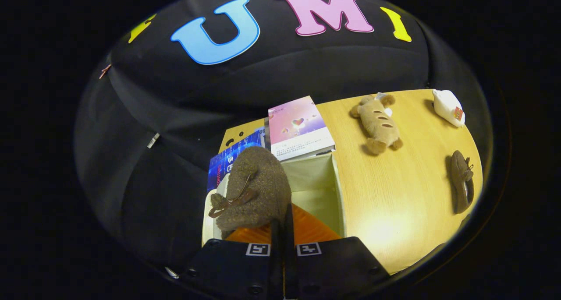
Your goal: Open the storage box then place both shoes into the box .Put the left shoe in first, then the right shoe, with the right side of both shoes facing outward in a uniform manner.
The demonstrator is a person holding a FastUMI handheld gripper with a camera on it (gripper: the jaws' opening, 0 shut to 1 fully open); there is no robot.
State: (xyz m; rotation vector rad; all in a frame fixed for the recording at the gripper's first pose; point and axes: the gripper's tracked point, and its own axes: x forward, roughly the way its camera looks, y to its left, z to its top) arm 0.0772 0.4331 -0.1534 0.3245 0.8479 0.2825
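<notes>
My gripper (282, 230) is shut on a brown fuzzy shoe (254, 188) with a small bow, which hangs toe-up just ahead of the fingers. The shoe is above the open storage box (337, 190), whose pale inner walls and orange floor show below and to the right of it. Whether the shoe touches the box I cannot tell. A second brown shoe (462, 188) lies on the wooden table (403, 195), far to the right of the box.
Two books lean behind the box: a pink one (298, 127) and a blue one (230, 160). A plush bread-shaped toy (377, 122) lies on the table beyond the box. A white object (449, 107) sits at the far right corner.
</notes>
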